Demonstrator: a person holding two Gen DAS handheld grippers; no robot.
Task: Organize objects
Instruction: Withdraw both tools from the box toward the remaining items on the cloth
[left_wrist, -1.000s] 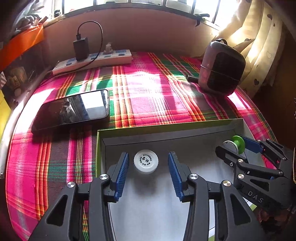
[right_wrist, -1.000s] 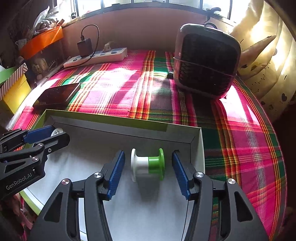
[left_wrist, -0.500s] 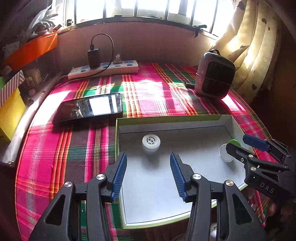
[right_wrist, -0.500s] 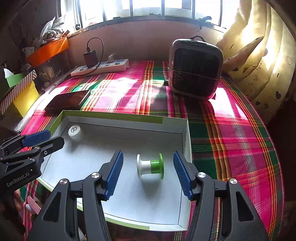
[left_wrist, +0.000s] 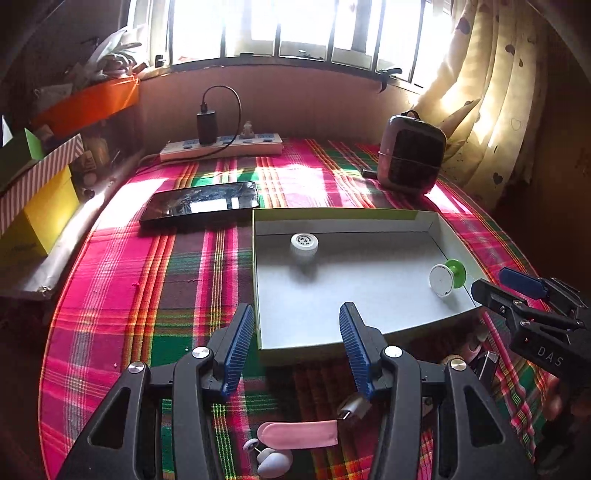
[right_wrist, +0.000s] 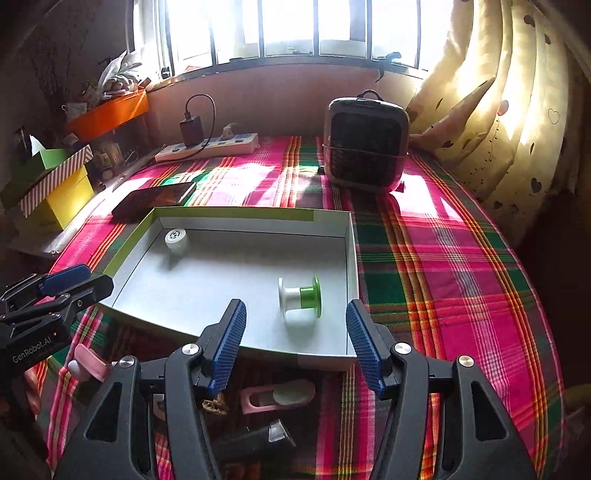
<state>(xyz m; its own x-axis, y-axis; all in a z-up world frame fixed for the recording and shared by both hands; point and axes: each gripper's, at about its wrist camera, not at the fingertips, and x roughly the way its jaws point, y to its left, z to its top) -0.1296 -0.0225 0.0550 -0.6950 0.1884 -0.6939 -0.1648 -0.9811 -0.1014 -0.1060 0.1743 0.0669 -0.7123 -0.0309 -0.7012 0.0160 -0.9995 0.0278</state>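
Two pieces already sit in the shallow box, white cap upper left, spool centre; both grippers, left gripper and right gripper, hang spread and empty; small clutter along the bottom edge looks left to sort.

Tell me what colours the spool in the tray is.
The spool is half white, half green, clearest in the right wrist view.

Woven plaid cloth matt; cardboard tray matt inside; phone glass glossy; spool smooth plastic.
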